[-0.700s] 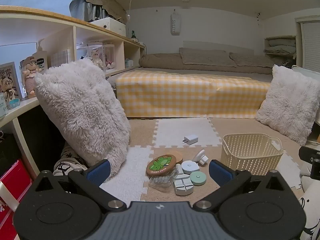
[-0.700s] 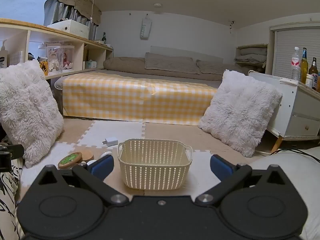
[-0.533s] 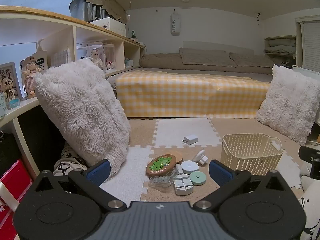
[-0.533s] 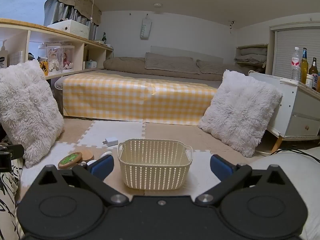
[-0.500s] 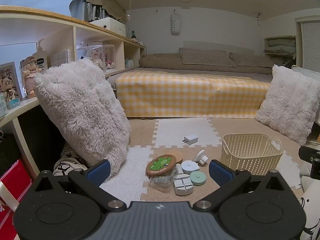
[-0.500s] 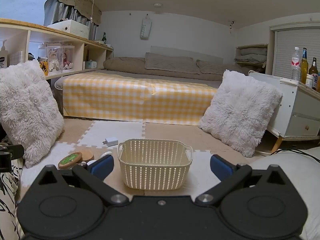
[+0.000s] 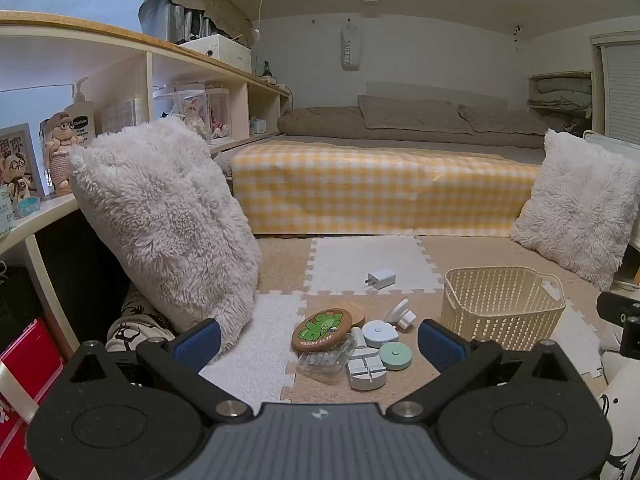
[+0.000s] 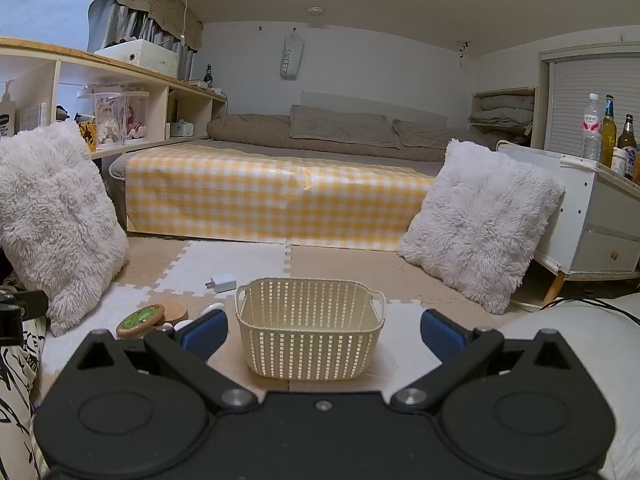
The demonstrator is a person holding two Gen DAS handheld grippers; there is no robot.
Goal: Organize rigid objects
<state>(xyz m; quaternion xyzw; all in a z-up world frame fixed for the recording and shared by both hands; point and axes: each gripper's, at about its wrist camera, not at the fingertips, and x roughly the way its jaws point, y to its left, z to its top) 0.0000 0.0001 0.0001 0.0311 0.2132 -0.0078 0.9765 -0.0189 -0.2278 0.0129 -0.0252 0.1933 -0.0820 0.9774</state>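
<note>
A pile of small rigid things lies on the foam floor mat: a round cork coaster with a green print [image 7: 321, 329], a clear plastic case [image 7: 325, 360], a white ribbed block [image 7: 366, 368], a mint round lid [image 7: 395, 355], a pale blue disc [image 7: 380, 333] and a white plug-shaped piece [image 7: 401, 313]. A white charger [image 7: 381, 279] lies apart, farther back. A cream perforated basket [image 8: 310, 332] stands empty to the right of the pile. My left gripper [image 7: 318, 340] hovers open, short of the pile. My right gripper [image 8: 323, 332] is open, facing the basket.
Fluffy white cushions stand at the left [image 7: 164, 228] and right [image 8: 478, 220]. A yellow checked bed [image 8: 276, 196] closes the back. Shelving [image 7: 120, 92] runs along the left, a white cabinet with bottles [image 8: 600, 200] along the right. Patterned fabric [image 8: 16, 360] lies at my lower left.
</note>
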